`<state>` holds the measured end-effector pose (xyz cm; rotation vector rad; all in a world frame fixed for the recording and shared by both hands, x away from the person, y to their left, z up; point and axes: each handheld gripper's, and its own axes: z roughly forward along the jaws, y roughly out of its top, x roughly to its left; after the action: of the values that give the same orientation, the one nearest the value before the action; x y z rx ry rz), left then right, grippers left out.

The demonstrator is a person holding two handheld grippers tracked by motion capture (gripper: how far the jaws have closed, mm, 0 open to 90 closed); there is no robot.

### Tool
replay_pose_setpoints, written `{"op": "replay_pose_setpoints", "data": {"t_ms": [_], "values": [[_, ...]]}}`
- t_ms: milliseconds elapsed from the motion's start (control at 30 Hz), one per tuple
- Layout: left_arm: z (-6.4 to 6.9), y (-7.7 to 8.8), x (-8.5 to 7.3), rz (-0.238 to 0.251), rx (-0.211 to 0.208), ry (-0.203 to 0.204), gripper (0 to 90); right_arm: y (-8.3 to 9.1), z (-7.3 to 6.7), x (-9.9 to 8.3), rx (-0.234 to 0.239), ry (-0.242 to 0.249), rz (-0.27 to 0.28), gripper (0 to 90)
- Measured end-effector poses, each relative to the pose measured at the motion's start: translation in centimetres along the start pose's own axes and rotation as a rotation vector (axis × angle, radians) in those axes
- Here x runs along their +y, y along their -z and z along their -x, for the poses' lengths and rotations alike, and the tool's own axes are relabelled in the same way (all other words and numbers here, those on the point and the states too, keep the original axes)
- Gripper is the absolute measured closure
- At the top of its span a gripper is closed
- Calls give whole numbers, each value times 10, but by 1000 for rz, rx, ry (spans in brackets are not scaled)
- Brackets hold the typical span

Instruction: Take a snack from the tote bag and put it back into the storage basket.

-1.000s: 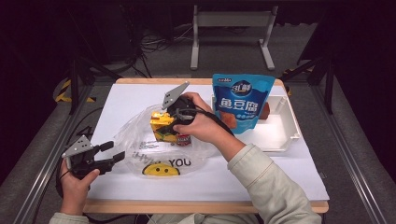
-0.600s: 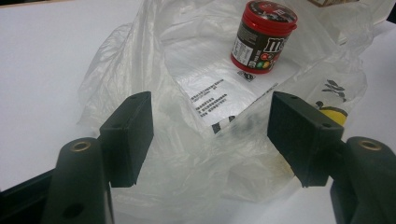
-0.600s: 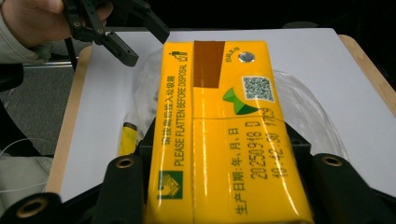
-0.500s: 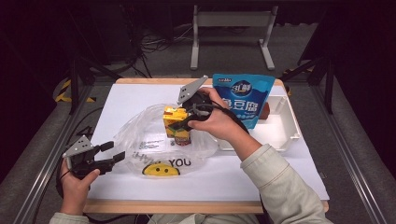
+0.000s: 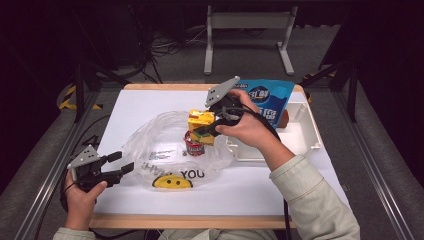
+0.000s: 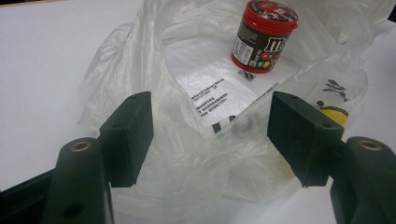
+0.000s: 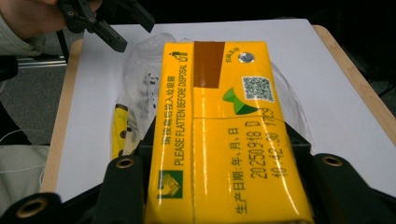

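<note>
My right gripper [image 5: 204, 131] is shut on a yellow drink carton [image 5: 199, 119] and holds it just above a clear plastic bag [image 5: 160, 150] with a smiley print. In the right gripper view the carton [image 7: 224, 135] lies lengthwise between the two jaws. A red-lidded candy can [image 5: 194, 145] stands upright in the bag's mouth, below the carton. At the bag's near left edge my left gripper [image 5: 116, 169] is open. In the left gripper view the crumpled bag [image 6: 210, 154] lies between its spread jaws, and the pads do not press on it. The can [image 6: 264, 35] stands beyond them.
A blue snack pouch [image 5: 270, 100] leans at the back right, over a white tray [image 5: 305, 137]. The white mat [image 5: 145, 102] ends in a wooden table edge [image 5: 190, 221] at the front. Dark floor, stands and cables surround the table.
My right gripper has carried the yellow carton to the right and a little up, away from the bag's middle. The left gripper and the can have stayed put.
</note>
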<state>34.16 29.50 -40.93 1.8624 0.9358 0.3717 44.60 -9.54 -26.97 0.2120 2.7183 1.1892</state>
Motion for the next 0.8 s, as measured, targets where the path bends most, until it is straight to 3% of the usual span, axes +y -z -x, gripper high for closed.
{"op": "replay_pose_setpoints", "data": {"t_ms": [800], "values": [[0,-2,0,-5,-4,2,322,42,15,-29,-63,-36,-13,505]]}}
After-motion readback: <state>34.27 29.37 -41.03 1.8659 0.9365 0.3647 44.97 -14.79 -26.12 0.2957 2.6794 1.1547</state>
